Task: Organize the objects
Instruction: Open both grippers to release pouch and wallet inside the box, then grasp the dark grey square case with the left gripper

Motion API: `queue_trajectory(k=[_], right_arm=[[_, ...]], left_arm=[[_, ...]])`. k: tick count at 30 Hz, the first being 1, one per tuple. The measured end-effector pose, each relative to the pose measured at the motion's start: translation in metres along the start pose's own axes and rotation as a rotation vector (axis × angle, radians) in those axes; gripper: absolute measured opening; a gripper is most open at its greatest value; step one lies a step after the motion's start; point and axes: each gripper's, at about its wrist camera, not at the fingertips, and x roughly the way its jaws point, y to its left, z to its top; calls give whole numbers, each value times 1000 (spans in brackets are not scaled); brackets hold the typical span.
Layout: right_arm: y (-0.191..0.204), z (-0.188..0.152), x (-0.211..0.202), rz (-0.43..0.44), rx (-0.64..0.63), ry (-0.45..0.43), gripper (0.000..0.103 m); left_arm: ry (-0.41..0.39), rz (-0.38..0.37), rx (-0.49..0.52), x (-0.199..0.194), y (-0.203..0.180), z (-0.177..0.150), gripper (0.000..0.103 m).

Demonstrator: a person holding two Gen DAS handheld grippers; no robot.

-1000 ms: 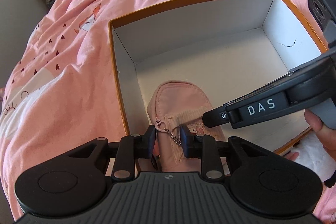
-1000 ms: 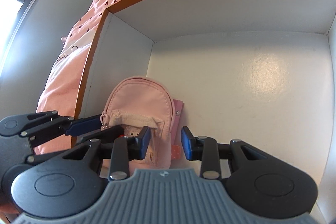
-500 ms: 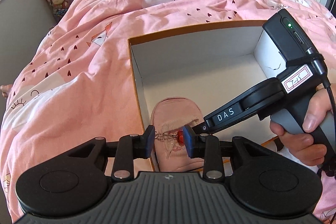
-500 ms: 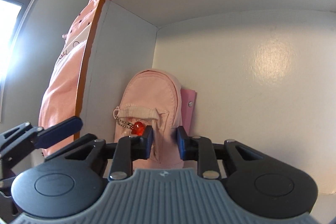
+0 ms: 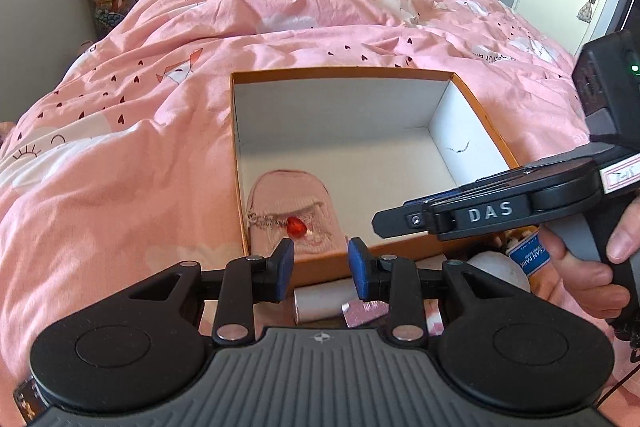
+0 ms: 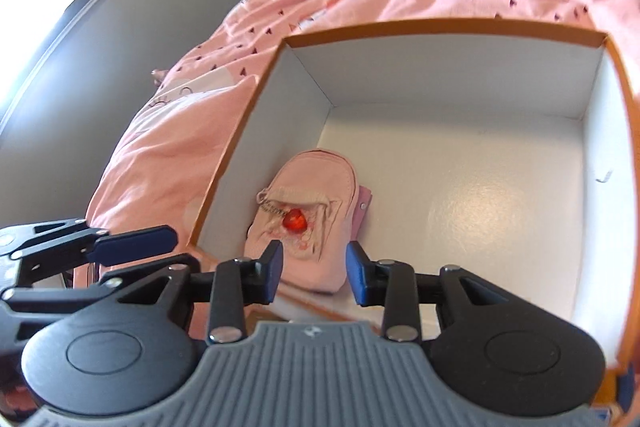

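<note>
The small pink fabric backpack-shaped pouch with a red heart charm lies flat in the near left corner of the orange-rimmed white cardboard box, long axis running along the left wall. We hold both grippers above the near edge, jaws apart and empty: left gripper, right gripper. Further items, among them a pale cylindrical roll, lie on the pink bedspread just outside the near wall, nearer our left gripper, which we judge suited to the next pick.
</note>
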Motion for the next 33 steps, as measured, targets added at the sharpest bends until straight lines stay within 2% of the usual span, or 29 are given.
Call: queue_trajectory(k=[4,8,13,19,23,26,28,29,33], right_arm=[[13,-31,-26,-58,-69,-71,40],[29,-63,-47,-98,-143,-94,42],[34,-99,-51,-127,-157,-1,44],[9,-128,-28,-162,1,143,44],[-3,-137,-21,-183,56,192,45],[-7,-142,-21,-203,62,203,39],[-10,-144,-20,-212,73,217,24],[-12,-145,-19,-219,80,224,21],[-18,-146,-12,-203,108,249,18]], left_arm=[[31,-15,-16,-2,-3,-24,38],[89,-39,-34,2,-7,-48,38],[173,-77,-10,15,-17,-63,38],[253,-118,-31,36,-19,-83,38],[269,-185,-75,45,-16,-90,46],[276,-219,-117,52,-13,-93,54],[292,-248,-143,58,-12,-93,57],[297,-262,-153,60,-11,-94,59],[315,-276,-174,72,-12,-96,63]])
